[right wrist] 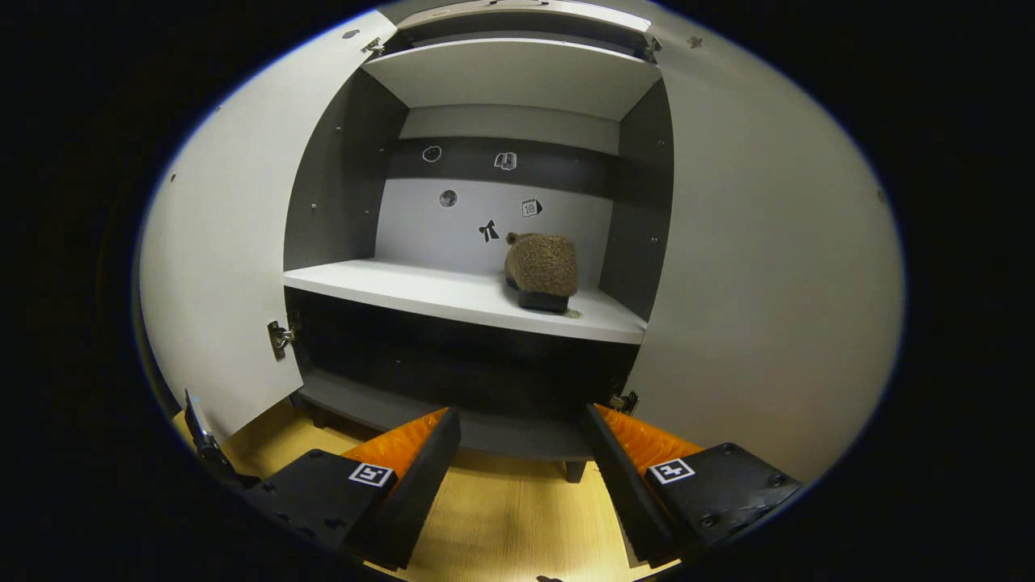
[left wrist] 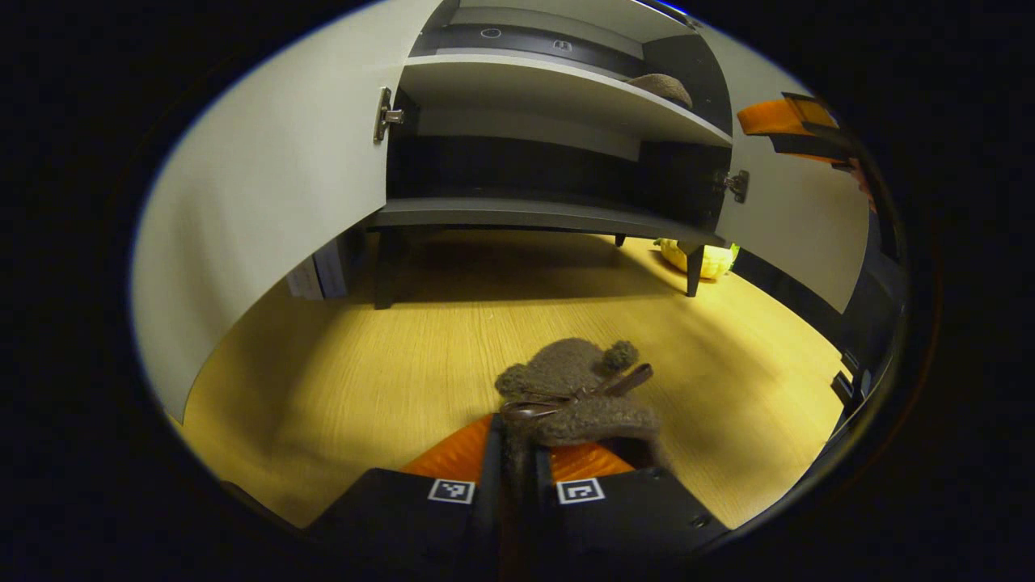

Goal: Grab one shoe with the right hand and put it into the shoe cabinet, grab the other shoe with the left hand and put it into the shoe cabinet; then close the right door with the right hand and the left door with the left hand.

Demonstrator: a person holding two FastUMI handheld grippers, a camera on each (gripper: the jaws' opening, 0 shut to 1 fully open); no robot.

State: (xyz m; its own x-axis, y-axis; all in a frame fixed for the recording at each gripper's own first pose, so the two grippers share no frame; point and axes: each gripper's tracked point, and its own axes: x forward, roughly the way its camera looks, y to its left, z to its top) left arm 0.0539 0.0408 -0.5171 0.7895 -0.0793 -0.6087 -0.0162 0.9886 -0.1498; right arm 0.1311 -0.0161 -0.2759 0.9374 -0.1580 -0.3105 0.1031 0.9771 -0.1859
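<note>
In the left gripper view my left gripper (left wrist: 517,436) is shut on a fuzzy brown shoe (left wrist: 578,392) with a dark bow, held just above the wooden floor in front of the shoe cabinet (left wrist: 558,214). The other brown shoe (left wrist: 663,86) rests on the cabinet's middle shelf at the right. My right gripper (left wrist: 796,121) shows at the upper right beside the right door. In the right gripper view my right gripper (right wrist: 521,453) is open with nothing between its fingers, facing the open cabinet, and the shelved shoe (right wrist: 542,271) stands on the white shelf (right wrist: 420,293) toward the right.
Both cabinet doors stand wide open: the left door (left wrist: 275,202) and the right door (left wrist: 796,218). A yellow object (left wrist: 703,259) lies on the floor behind the cabinet's right leg. The wooden floor (left wrist: 388,364) spreads in front of the cabinet.
</note>
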